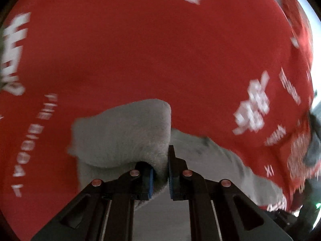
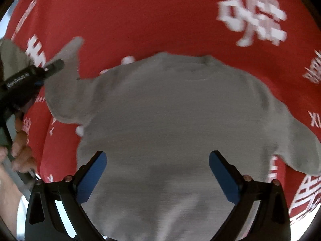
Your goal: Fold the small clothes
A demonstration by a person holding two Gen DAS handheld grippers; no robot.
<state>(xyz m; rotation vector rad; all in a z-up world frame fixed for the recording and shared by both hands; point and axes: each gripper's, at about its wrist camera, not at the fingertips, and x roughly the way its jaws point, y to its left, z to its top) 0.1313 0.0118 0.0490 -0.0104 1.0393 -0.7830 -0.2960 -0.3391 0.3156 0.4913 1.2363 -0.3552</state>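
A small grey sweater (image 2: 164, 116) lies flat on a red cloth, collar at the far side, both sleeves spread out. My right gripper (image 2: 157, 170) is open and empty, hovering over the sweater's lower body. My left gripper (image 1: 161, 172) is shut on the end of the sweater's left sleeve (image 1: 124, 134), which bunches up above the blue pads. In the right wrist view the left gripper (image 2: 54, 66) shows at the far left, holding that sleeve (image 2: 64, 84) lifted off the cloth.
A red cloth (image 2: 150, 20) with white printed characters covers the whole work surface under the sweater. The person's hand (image 2: 20, 150) on the left gripper's handle shows at the left edge of the right wrist view.
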